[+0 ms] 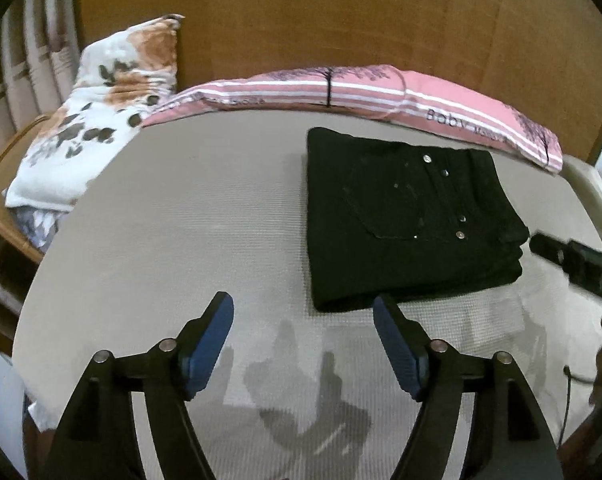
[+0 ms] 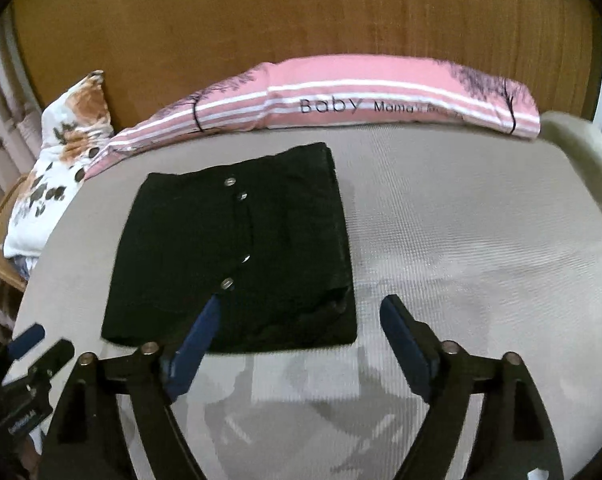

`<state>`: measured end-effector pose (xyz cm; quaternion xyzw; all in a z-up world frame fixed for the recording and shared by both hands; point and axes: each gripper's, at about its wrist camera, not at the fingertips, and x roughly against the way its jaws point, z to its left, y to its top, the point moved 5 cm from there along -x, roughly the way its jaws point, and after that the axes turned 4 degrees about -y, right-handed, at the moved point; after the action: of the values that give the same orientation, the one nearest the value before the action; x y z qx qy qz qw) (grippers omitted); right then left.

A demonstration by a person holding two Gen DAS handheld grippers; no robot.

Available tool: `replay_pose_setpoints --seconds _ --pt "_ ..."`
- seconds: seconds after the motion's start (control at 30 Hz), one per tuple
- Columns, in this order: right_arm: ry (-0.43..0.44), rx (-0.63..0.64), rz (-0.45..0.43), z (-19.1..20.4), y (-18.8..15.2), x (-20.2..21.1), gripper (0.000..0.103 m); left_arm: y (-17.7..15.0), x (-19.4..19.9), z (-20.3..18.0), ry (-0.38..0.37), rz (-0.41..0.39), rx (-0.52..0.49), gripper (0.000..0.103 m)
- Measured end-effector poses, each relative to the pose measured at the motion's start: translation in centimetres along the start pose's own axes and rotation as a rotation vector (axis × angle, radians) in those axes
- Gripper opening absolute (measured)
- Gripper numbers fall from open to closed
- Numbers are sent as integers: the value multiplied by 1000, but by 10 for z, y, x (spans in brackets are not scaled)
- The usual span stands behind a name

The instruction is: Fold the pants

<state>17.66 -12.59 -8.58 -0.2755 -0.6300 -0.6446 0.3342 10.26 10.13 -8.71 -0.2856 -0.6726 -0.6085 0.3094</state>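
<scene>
The black pants [image 1: 405,220] lie folded into a compact rectangle on the grey bed surface [image 1: 181,232], metal studs facing up. They also show in the right wrist view [image 2: 237,264]. My left gripper [image 1: 303,314] is open and empty, held above the bed just left of and in front of the pants. My right gripper [image 2: 301,320] is open and empty, held over the near right corner of the pants. The right gripper's tip shows at the right edge of the left wrist view [image 1: 569,260].
A pink striped pillow [image 2: 341,100] lies along the far edge against a wooden headboard [image 2: 301,20]. A floral pillow [image 1: 97,120] sits at the far left over a wicker chair [image 1: 5,216]. The left gripper shows at the lower left of the right wrist view [image 2: 25,352].
</scene>
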Motion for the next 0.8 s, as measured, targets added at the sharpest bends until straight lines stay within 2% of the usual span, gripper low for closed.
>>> replay_pose_setpoints --seconds 0.17,0.33,0.43,0.8 --pt "16 53 -8 23 -27 22 93 -6 17 1 24 -20 4 74" --pt "-30 103 -32 36 -45 35 97 -15 22 -3 21 -15 -6 74" --pt "-27 115 -40 42 -51 43 100 -19 23 -5 17 -10 -12 74" --pt "-8 84 -42 44 -56 52 100 -24 26 -9 25 -15 -18 74"
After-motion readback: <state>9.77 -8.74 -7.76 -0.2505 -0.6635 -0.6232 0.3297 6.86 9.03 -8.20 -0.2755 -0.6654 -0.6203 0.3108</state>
